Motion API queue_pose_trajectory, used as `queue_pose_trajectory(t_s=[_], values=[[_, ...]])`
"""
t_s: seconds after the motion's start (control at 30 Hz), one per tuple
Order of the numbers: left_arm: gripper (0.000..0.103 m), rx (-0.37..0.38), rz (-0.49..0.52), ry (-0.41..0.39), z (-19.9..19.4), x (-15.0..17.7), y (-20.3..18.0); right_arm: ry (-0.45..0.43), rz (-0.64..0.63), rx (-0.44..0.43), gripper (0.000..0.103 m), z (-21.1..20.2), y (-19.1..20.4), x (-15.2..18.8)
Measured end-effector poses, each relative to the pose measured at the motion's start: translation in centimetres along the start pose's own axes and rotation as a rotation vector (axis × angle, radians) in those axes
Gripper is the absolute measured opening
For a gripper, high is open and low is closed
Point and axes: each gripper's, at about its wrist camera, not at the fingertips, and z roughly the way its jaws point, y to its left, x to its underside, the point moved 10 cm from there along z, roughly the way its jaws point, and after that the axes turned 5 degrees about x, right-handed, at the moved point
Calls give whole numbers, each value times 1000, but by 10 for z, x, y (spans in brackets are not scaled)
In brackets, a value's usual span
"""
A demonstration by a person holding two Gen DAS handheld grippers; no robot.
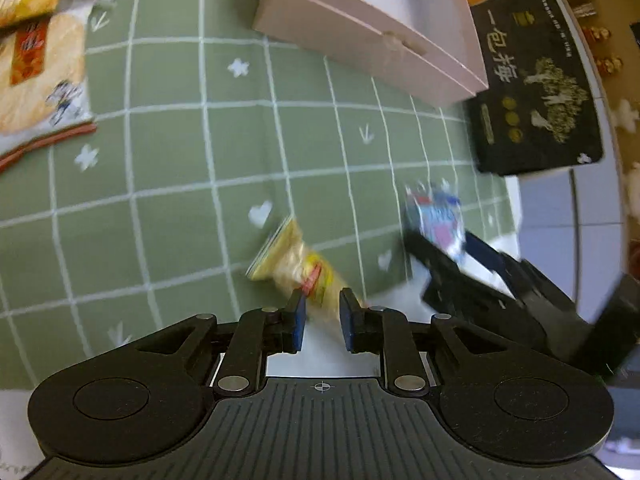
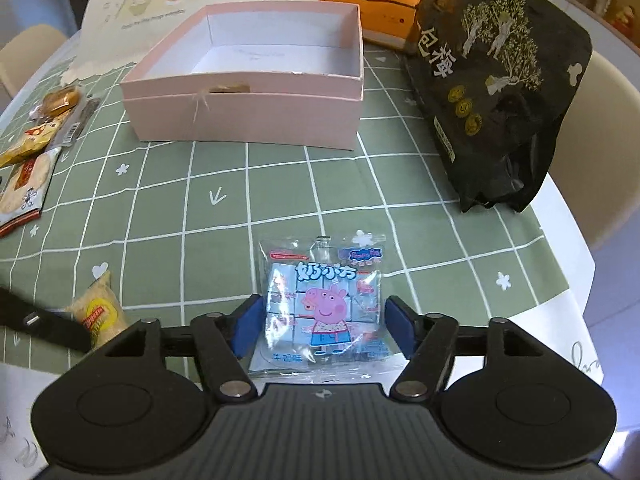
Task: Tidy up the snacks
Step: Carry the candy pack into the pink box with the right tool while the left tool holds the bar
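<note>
Snacks lying on the counter in front of the pink box [image 2: 248, 120]: your right gripper [image 2: 322, 332] is straddling the cartoon packet [image 2: 324, 304], wide; left gripper [image 1: 322, 320], narrow, is nearing the yellow packet [image 1: 296, 264]. Centre each before squeezing.

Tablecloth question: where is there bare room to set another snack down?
The widest bare stretch of green tablecloth lies between the pink box and the cartoon-pig packet. The box's inside looks empty. It's crowded at the left edge, by the cracker packets, and right, by the black bag.
</note>
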Motion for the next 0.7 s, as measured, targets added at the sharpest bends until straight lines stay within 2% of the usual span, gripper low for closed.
queue_pose_trajectory(t_s=[0.03, 0.07, 0.1, 0.13, 0.17, 0.27, 0.33, 0.43, 0.47, 0.57, 0.7], values=[[24, -32, 20, -18, 4, -3, -4, -2, -3, -2, 72, -1, -3, 1], [38, -52, 50, -47, 8, -6, -10, -2, -3, -6, 73, 0, -5, 2], [40, -72, 81, -64, 10, -6, -13, -2, -3, -10, 74, 1, -8, 3], [47, -114, 127, -78, 14, -7, -18, -1, -1, -14, 75, 2, -11, 5], [50, -156, 188, -98, 17, -6, -25, -3, 2, -17, 76, 4, -13, 6], [49, -215, 281, -99, 19, 3, -35, -22, 8, -28, 82, 7, -18, 8], [50, -209, 286, -63, 29, 11, -40, -40, 10, -31, 83, 8, -19, 6], [50, -241, 339, -81, 35, 10, -49, -63, -23, -19, 82, 8, -18, 4], [49, -254, 367, -78, 37, 11, -51, -71, -41, -8, 80, 7, -19, 4], [45, -283, 458, -59, 38, 21, -53, -92, -97, 11, 63, 3, -19, 4], [45, -272, 510, -13, 31, 41, -46, -87, -113, 21, 61, 1, -23, 7]])
